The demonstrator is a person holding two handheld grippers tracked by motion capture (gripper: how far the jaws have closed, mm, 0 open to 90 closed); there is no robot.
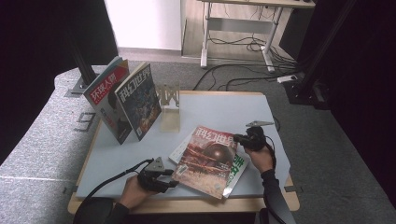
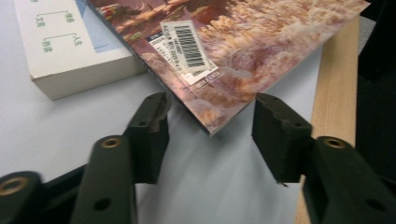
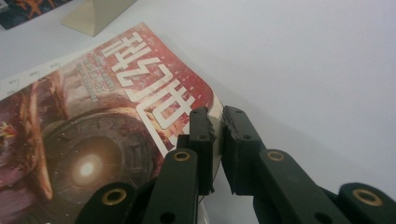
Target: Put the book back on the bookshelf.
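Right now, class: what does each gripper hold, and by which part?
The right gripper pinches the red magazine by its top edge. The left gripper holds nothing; its fingers straddle the lower corner.

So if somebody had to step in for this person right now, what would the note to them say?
Right gripper: shut on the top edge of the red magazine, beside its title.
Left gripper: open, jaws either side of the magazine's lower corner near the barcode, not pressing on it.
Things: the red magazine lies askew on a white book at the near edge of the table. Two other magazines stand leaning at the back left, next to a bookend.
Done: right grip taken.
Left: probably close the left gripper, lift the magazine and stand it with the other two.
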